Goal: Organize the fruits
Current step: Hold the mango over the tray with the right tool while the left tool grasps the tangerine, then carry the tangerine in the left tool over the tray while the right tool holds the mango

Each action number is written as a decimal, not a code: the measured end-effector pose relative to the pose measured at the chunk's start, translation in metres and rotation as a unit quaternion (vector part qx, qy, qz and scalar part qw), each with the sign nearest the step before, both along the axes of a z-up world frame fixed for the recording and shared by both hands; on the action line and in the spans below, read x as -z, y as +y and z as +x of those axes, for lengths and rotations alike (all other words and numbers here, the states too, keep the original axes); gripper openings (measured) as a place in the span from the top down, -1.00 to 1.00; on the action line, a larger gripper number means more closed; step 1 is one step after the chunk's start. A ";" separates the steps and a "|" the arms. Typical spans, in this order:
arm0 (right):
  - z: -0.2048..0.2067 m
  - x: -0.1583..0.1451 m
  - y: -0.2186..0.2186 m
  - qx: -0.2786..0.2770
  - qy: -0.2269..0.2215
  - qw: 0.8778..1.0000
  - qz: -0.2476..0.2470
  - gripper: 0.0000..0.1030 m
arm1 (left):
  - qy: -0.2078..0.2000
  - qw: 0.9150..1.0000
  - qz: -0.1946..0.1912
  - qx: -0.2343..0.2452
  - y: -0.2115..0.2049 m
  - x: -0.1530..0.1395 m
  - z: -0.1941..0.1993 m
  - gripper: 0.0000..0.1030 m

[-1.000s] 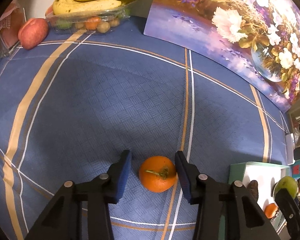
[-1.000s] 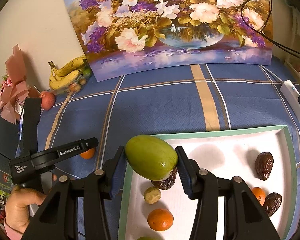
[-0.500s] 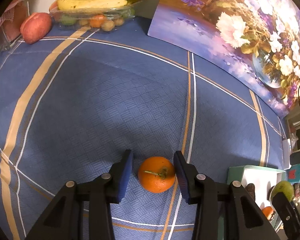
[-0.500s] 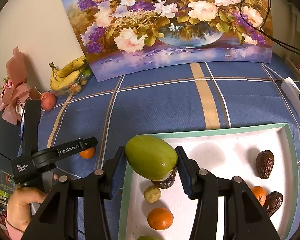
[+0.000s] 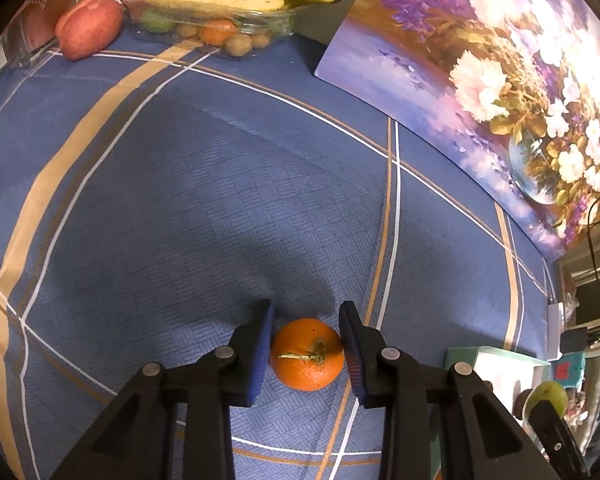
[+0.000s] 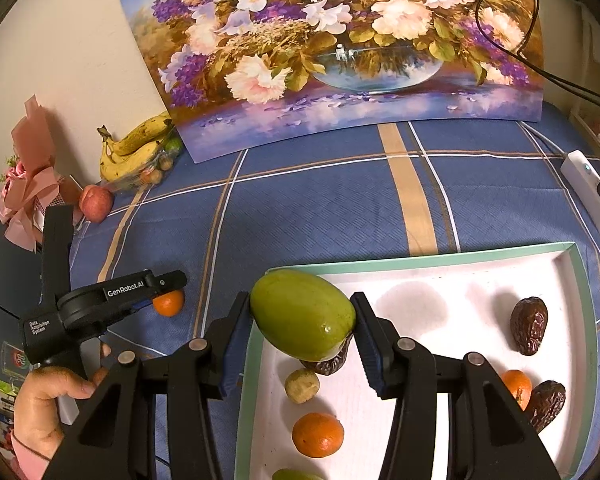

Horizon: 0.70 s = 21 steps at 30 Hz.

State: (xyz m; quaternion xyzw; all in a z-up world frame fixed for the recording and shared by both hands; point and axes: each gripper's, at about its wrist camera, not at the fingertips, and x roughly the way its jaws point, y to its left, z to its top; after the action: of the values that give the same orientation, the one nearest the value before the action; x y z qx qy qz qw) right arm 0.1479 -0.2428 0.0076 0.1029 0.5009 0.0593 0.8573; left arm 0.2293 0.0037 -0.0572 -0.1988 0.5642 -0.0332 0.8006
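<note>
The orange [image 5: 307, 354] lies on the blue checked cloth [image 5: 180, 208] between the pads of your left hand-held gripper [image 5: 306, 350], whose jaws have just been closing and now sit right at its sides. Your right hand-held gripper [image 6: 302, 330] clamps a green fruit [image 6: 302, 314] above the tray's [image 6: 420, 260] near-left corner. The left tool reads "GenRobot.AI" and "Data Acquisition System".
</note>
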 end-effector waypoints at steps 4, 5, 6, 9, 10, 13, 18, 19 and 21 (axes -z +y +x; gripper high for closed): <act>-0.001 0.001 -0.002 0.002 0.001 1.000 0.002 0.01 | 0.002 1.000 0.007 0.002 -0.002 -0.001 0.000 0.34; -0.002 0.001 -0.003 0.002 0.001 1.000 0.003 0.01 | 0.004 1.000 0.009 0.002 -0.002 -0.002 0.000 0.34; -0.002 0.001 -0.004 0.002 0.001 1.000 0.004 0.01 | 0.005 1.000 0.010 0.002 -0.003 -0.001 0.000 0.34; -0.004 0.001 -0.007 0.005 0.001 1.000 0.005 0.01 | 0.006 1.000 0.010 0.001 -0.006 -0.002 -0.001 0.34; -0.005 0.000 -0.008 0.006 0.000 1.000 0.006 0.01 | 0.006 1.000 0.010 0.001 -0.006 -0.003 -0.002 0.34; -0.007 -0.001 -0.012 0.009 0.000 1.000 0.008 0.01 | 0.002 1.000 0.014 0.002 -0.008 -0.008 -0.005 0.34; -0.015 -0.002 -0.021 0.021 0.001 1.000 0.015 0.01 | -0.012 1.000 0.018 0.005 -0.009 -0.025 -0.011 0.34; -0.017 -0.002 -0.023 0.023 0.001 1.000 0.016 0.01 | -0.016 1.000 0.020 0.007 -0.010 -0.029 -0.013 0.34; -0.021 -0.003 -0.026 0.027 0.002 1.000 0.016 0.01 | -0.025 0.999 0.024 0.009 -0.011 -0.039 -0.017 0.34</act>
State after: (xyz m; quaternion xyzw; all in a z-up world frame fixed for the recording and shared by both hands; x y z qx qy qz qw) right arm 0.1270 -0.2691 0.0108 0.1298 0.4985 0.0442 0.8560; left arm 0.2120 -0.0076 -0.0184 -0.1740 0.5460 -0.0320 0.8189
